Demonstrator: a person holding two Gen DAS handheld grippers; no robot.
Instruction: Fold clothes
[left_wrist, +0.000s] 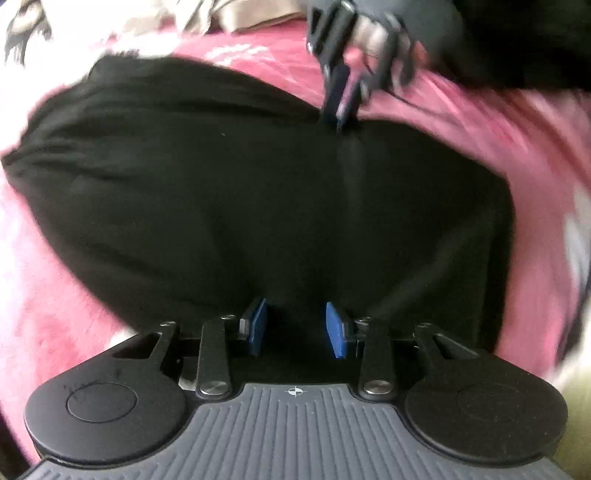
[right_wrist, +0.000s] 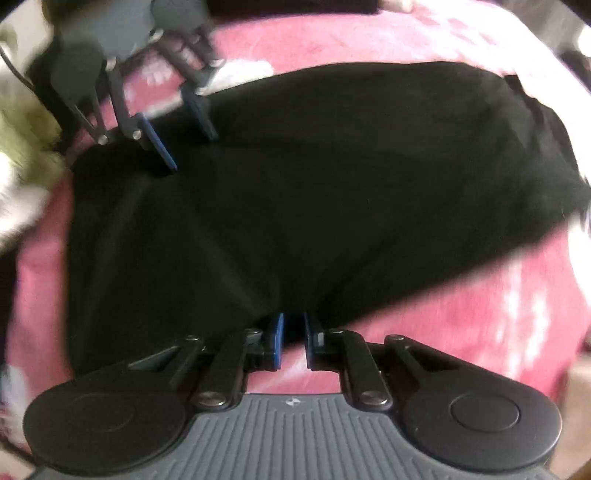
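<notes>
A black garment (left_wrist: 221, 203) (right_wrist: 332, 184) lies spread on a pink blanket (left_wrist: 498, 147) (right_wrist: 443, 325). My left gripper (left_wrist: 297, 326) (right_wrist: 192, 151) stands open at one edge of the garment, with black cloth lying between its blue pads (left_wrist: 258, 325). My right gripper (right_wrist: 293, 332) (left_wrist: 341, 122) is shut on the opposite edge, and a ridge of cloth runs from its pinch toward the left gripper. Both views are blurred by motion. How the garment's far end lies is hard to tell.
A gloved hand (left_wrist: 388, 33) holds the right gripper at the top of the left wrist view. Beige and patterned fabric (left_wrist: 240, 14) lies beyond the blanket. Pale green-white bedding (right_wrist: 22, 140) sits at the left of the right wrist view.
</notes>
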